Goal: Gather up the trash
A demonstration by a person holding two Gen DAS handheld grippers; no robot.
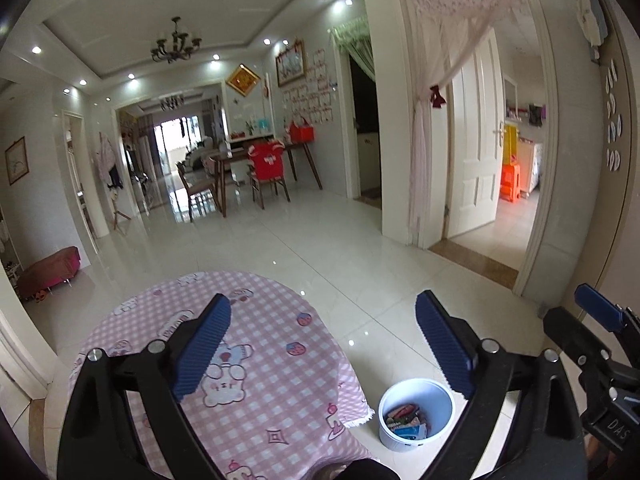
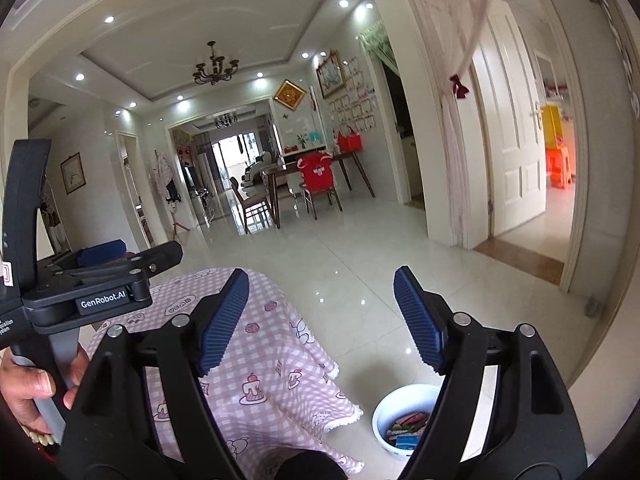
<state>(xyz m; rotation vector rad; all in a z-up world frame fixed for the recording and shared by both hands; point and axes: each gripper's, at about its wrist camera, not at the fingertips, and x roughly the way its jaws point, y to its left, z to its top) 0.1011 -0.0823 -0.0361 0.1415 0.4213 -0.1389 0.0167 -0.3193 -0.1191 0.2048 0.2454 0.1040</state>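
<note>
A white trash bucket (image 1: 416, 414) stands on the floor to the right of the table, with several colourful wrappers (image 1: 407, 420) inside. It also shows in the right wrist view (image 2: 404, 420). My left gripper (image 1: 324, 344) is open and empty, held above the table's right side. My right gripper (image 2: 320, 322) is open and empty, held above the table edge and the bucket. The right gripper shows at the right edge of the left wrist view (image 1: 600, 320), and the left gripper shows at the left of the right wrist view (image 2: 100, 272).
A small round table with a pink checked cloth (image 1: 248, 364) sits below both grippers. Glossy white tile floor (image 1: 360, 264) stretches ahead. A dining table and chairs (image 1: 256, 168) stand far back. An open white door (image 1: 476, 136) is at the right.
</note>
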